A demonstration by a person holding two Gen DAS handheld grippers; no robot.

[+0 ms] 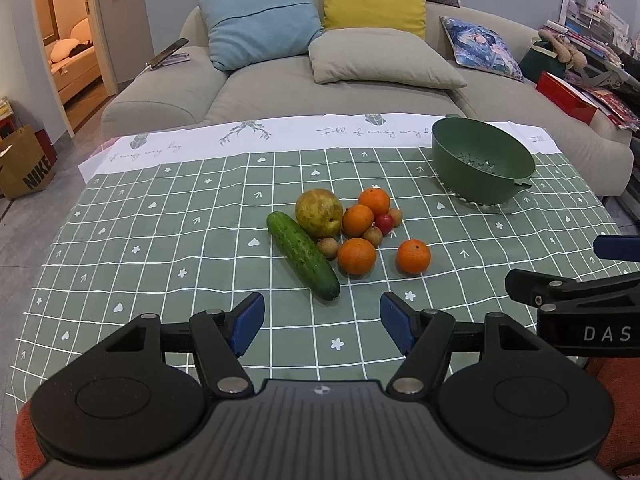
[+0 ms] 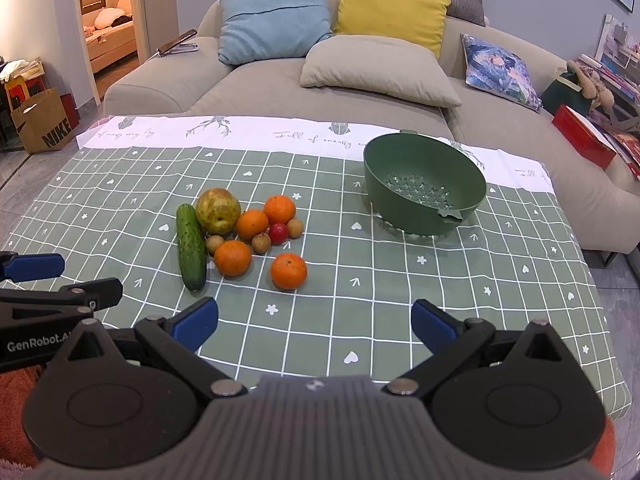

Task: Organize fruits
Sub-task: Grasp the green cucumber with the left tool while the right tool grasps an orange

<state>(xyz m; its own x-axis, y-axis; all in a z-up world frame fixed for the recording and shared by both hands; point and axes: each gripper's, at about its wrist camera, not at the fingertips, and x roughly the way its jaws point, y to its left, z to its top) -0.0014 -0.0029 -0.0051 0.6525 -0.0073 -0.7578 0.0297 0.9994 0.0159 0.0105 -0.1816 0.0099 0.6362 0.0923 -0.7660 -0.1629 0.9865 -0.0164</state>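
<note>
A pile of produce lies mid-table: a cucumber (image 1: 302, 255) (image 2: 191, 247), a yellow-green pear (image 1: 319, 212) (image 2: 218, 211), several oranges including one apart at the right (image 1: 413, 256) (image 2: 289, 271), a small red fruit (image 1: 384, 223) (image 2: 278, 233) and small brown longans (image 1: 327, 248). An empty green colander bowl (image 1: 482, 159) (image 2: 424, 188) stands at the back right. My left gripper (image 1: 322, 326) is open and empty, just short of the cucumber's near end. My right gripper (image 2: 315, 324) is open and empty, short of the lone orange.
The table wears a green checked cloth (image 1: 160, 240) (image 2: 460, 288). A beige sofa (image 1: 360, 92) with cushions runs along the far edge. The right gripper shows at the left wrist view's right edge (image 1: 580, 292); the left gripper shows at the right wrist view's left edge (image 2: 60, 296).
</note>
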